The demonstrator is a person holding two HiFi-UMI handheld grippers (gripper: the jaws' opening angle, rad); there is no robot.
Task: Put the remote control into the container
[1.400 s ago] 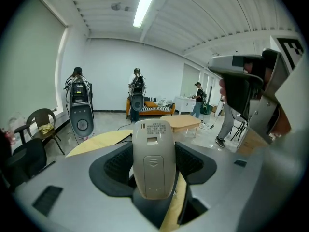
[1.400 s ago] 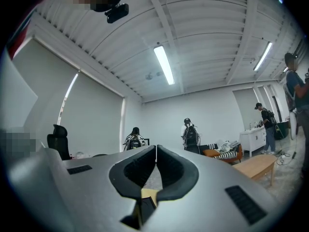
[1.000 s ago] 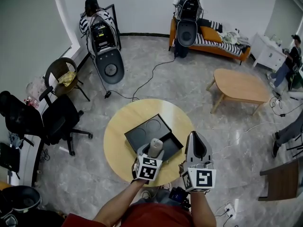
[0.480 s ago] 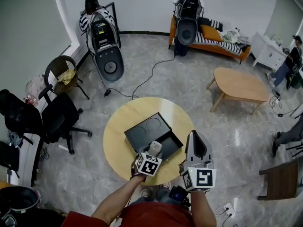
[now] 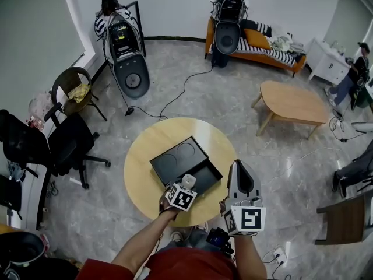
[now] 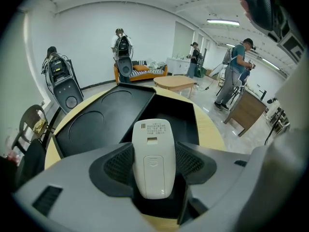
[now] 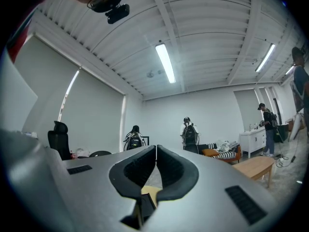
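Note:
My left gripper is shut on a white remote control, held back side up with its battery cover showing. In the head view the remote control sticks out of the left gripper over the near edge of the black container, an open black box with its lid beside it on the round wooden table. The container's open compartment lies just beyond the remote's tip. My right gripper is shut and empty, pointing up at the table's right edge; its jaws touch.
A black office chair stands left of the table. A low wooden coffee table sits at the back right, an orange sofa behind it. People with backpack rigs stand along the far wall and right side. Cables trail across the floor.
My left gripper has tilted down and shifted slightly forward with the remote, bringing it lower over the container's near edge. The right gripper has stayed in place.

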